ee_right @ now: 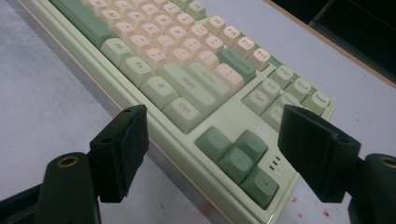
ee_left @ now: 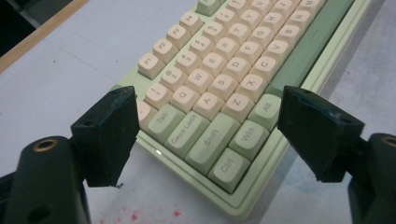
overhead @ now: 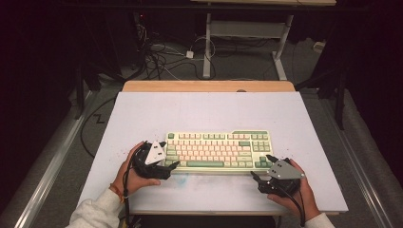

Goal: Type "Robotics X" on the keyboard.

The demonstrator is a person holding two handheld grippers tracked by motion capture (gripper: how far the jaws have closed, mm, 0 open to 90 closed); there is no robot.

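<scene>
I judge the grab hasn't started: the keyboard (overhead: pixel 218 151) lies flat on the white table (overhead: pixel 142 114), near its front edge, and nothing is gripped yet. My left gripper (overhead: pixel 171 166) sits at its near-left corner, jaws spread wide with the Ctrl corner between them, unpinched. My right gripper (overhead: pixel 261 167) is wide too, straddling the arrow-key corner, both hands low and angled inward.

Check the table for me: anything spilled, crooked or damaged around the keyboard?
The keyboard lies square on the table and looks intact. The one oddity is staining on the surface: small red specks by its near-left corner and near-right corner, plus a faint bluish smudge in front of it. Both hand-held grippers are open, gripping nothing.
</scene>
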